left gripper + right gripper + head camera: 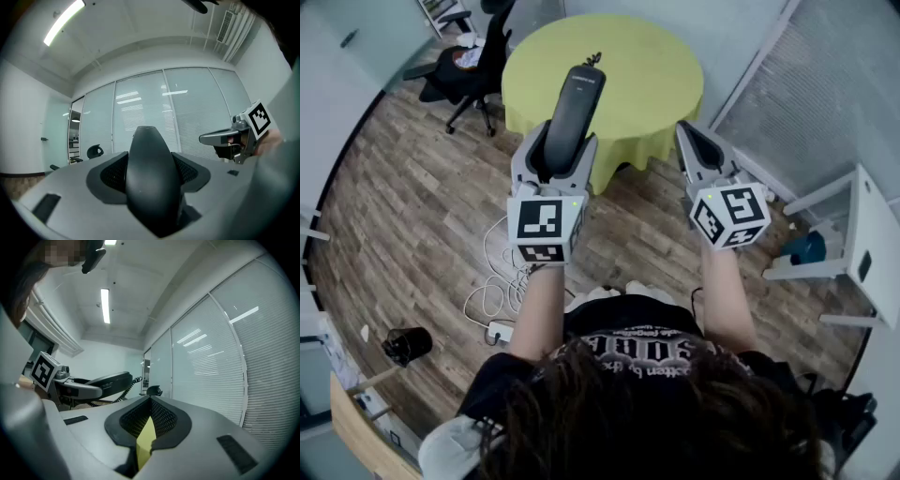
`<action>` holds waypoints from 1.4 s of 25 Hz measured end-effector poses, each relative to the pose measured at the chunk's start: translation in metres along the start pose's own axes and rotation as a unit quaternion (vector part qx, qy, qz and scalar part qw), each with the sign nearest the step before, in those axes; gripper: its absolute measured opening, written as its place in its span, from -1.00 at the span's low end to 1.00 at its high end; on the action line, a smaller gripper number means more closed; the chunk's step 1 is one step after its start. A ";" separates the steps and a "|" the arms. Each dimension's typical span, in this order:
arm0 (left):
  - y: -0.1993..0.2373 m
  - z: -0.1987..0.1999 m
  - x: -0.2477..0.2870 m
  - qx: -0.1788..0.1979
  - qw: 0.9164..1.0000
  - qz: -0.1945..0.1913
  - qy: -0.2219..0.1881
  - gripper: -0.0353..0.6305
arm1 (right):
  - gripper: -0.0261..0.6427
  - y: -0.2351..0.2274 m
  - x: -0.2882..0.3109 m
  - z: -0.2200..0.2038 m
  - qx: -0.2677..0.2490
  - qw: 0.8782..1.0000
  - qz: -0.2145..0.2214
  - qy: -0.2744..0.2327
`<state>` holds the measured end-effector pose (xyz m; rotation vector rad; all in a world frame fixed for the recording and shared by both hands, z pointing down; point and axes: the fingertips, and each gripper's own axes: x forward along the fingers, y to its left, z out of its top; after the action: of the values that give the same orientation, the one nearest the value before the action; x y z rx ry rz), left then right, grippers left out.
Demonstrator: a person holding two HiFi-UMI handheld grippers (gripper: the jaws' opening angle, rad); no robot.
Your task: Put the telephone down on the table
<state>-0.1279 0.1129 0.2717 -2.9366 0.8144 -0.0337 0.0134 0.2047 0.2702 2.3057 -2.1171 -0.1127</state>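
Note:
A black telephone handset (pixel 572 108) stands up between the jaws of my left gripper (pixel 555 150), which is shut on its lower part. Its coiled cord (pixel 593 59) shows at the top end. It hangs in the air over the near edge of the round yellow-green table (pixel 647 56). In the left gripper view the handset (pixel 152 183) fills the gap between the jaws. My right gripper (pixel 689 131) is held to the right at the same height, jaws together at the tips and nothing in them. From the right gripper view the handset (pixel 110 380) shows at the left.
A black office chair (pixel 464 61) stands left of the table. White cables and a power strip (pixel 502 300) lie on the wooden floor near the person's feet. A white shelf unit (pixel 872 234) with a blue object (pixel 806 248) stands at the right. Glass walls with blinds surround the room.

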 end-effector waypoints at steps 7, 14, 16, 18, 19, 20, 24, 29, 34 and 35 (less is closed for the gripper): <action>0.009 -0.006 0.006 -0.002 1.000 -0.001 0.008 -0.06 | -0.83 0.001 0.009 -0.002 -0.001 1.000 -0.004 0.000; 0.012 -0.007 0.020 -0.006 1.000 -0.015 -0.002 -0.06 | -0.83 -0.002 0.019 -0.007 0.014 1.000 0.000 0.002; 0.014 -0.008 0.020 -0.008 1.000 -0.016 -0.001 -0.06 | -0.83 -0.002 0.023 -0.008 0.024 1.000 0.001 0.001; 0.020 -0.008 0.019 -0.008 1.000 -0.013 -0.002 -0.06 | -0.83 -0.002 0.027 -0.006 0.027 1.000 -0.002 -0.003; 0.024 -0.008 0.020 -0.008 1.000 -0.012 -0.002 -0.06 | -0.83 -0.002 0.030 -0.006 0.026 1.000 -0.004 -0.005; 0.028 -0.009 0.020 -0.008 1.000 -0.011 -0.002 -0.06 | -0.83 0.000 0.032 -0.006 0.025 1.000 -0.005 -0.006; 0.038 -0.014 0.020 -0.009 1.000 -0.007 0.002 -0.06 | -0.83 0.004 0.040 -0.009 0.025 1.000 -0.008 -0.007; 0.045 -0.015 0.023 -0.006 1.000 -0.009 0.003 -0.06 | -0.83 0.004 0.046 -0.010 0.027 1.000 -0.014 -0.005; 0.051 -0.021 0.032 -0.005 1.000 -0.008 0.009 -0.06 | -0.83 -0.002 0.055 -0.015 0.030 0.999 -0.015 -0.001; 0.052 -0.022 0.036 -0.005 1.000 -0.008 0.010 -0.06 | -0.83 -0.004 0.058 -0.016 0.033 0.999 -0.015 -0.001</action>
<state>-0.1252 0.0482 0.2885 -2.9573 0.7967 -0.0611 0.0235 0.1470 0.2831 2.3745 -2.1191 -0.0449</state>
